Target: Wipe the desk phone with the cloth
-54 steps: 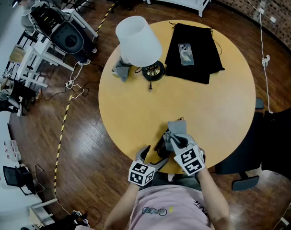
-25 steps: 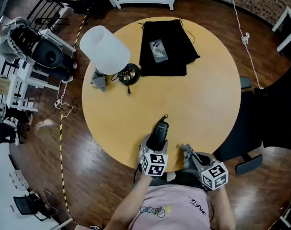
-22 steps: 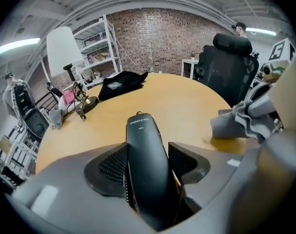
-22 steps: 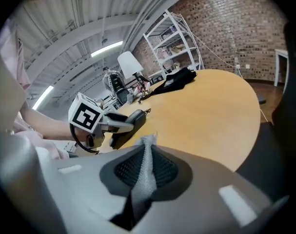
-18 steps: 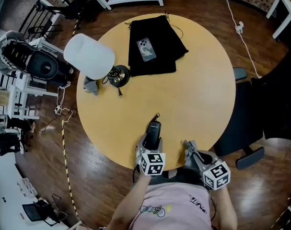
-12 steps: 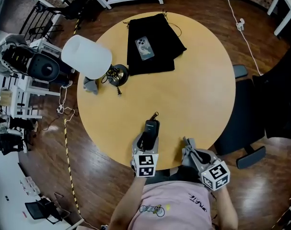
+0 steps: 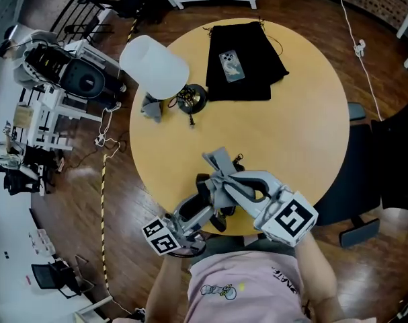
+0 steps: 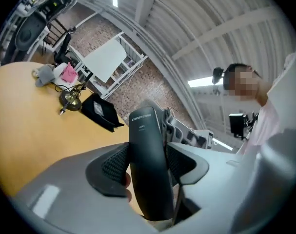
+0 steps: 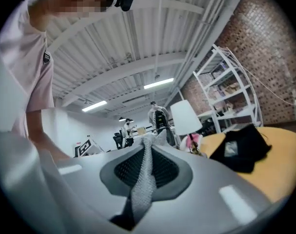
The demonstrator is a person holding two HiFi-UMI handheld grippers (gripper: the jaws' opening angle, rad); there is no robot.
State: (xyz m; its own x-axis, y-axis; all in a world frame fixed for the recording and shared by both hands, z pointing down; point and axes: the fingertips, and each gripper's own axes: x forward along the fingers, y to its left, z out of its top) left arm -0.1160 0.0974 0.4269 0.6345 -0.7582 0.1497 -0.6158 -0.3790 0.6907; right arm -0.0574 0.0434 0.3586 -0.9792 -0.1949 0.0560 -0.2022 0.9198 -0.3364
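While both grippers are hovering over the near edge of the table (image 7: 291, 133), the left gripper (image 8: 147, 165) is clamping the black handset (image 8: 145, 130) between its ribbed pads. Its jaws have just been closing and are now pressing on the handset's two sides, standing partly apart, with the printed end sticking out past their tips. The right gripper (image 9: 146, 168) is pinching its jaws almost together on a fold of the grey cloth (image 7: 219, 163). That cloth is poking out beyond the jaws, close by the handset's far end; whether the two are touching cannot be told. Farther across the table, a white-shaded lamp (image 7: 156, 64) is standing near the left edge. Beside it a black bag (image 7: 257, 83) is lying flat, carrying a mobile (image 7: 231, 66).
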